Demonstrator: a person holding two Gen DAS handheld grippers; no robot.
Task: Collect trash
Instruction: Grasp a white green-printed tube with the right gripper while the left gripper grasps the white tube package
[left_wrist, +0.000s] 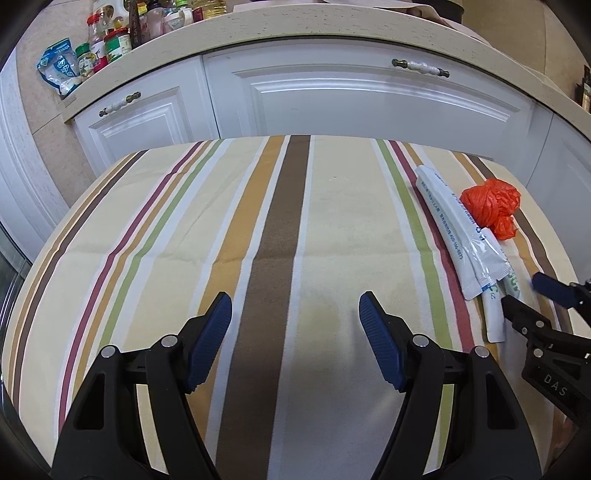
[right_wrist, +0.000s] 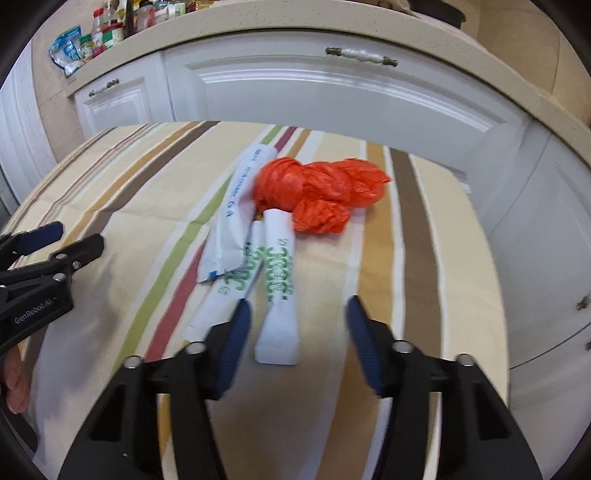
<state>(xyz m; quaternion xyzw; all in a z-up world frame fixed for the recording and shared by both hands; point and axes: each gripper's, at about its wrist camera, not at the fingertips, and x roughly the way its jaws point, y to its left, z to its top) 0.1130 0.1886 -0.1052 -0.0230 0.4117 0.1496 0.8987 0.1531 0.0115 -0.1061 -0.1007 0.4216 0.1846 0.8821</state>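
A crumpled orange plastic bag lies on the striped tablecloth, with three white packets beside it: one with blue print and two with green print. My right gripper is open and empty, hovering just short of the green-print packets, its jaws astride the near end of one. My left gripper is open and empty over the bare middle of the cloth. In the left wrist view the orange bag and the packets lie to the right, with the right gripper beside them.
White cabinet doors with handles stand just behind the table. A countertop above holds jars and a blue pouch at the left. The left gripper shows at the left edge of the right wrist view.
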